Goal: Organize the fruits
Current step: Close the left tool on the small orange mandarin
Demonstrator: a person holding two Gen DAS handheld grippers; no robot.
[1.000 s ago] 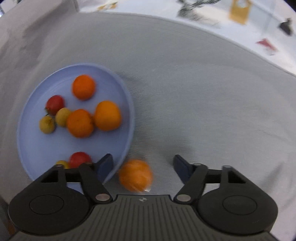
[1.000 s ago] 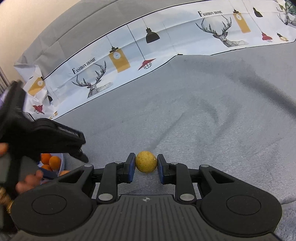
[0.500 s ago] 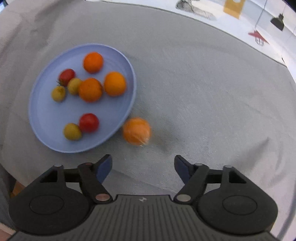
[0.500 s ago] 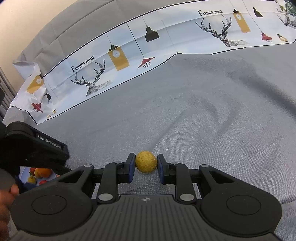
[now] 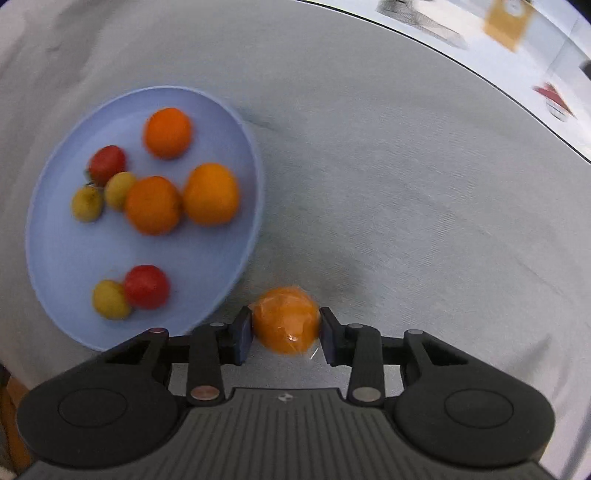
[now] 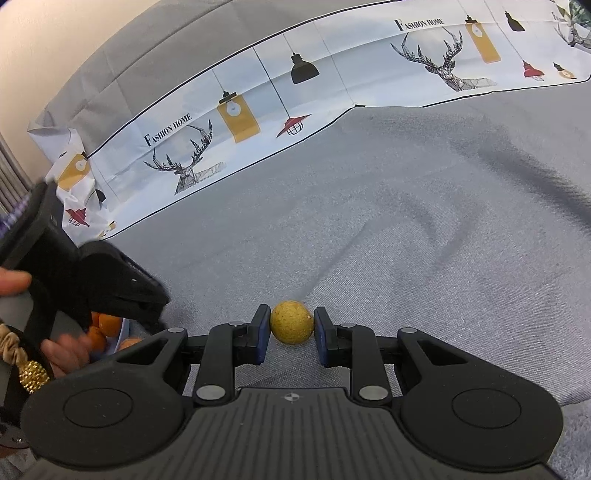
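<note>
In the left wrist view my left gripper (image 5: 285, 334) is shut on an orange (image 5: 286, 318) just right of the blue plate (image 5: 59, 258). The plate holds three oranges (image 5: 153, 205), two red fruits (image 5: 146, 286) and three small yellow fruits (image 5: 110, 299). In the right wrist view my right gripper (image 6: 291, 334) is shut on a small yellow fruit (image 6: 291, 321) above the grey cloth. The left gripper (image 6: 85, 273) and a sliver of the plate with oranges (image 6: 107, 326) show at the left edge there.
A grey cloth (image 6: 406, 221) covers the surface, wrinkled to the right. A white printed cloth with deer and lamps (image 6: 295, 103) lies along the far edge; it also shows in the left wrist view (image 5: 517, 33). A person's hand (image 6: 62, 350) holds the left gripper.
My left gripper moved down onto the loose orange beside the plate and closed on it. My right gripper kept hold of the yellow fruit and barely moved.
</note>
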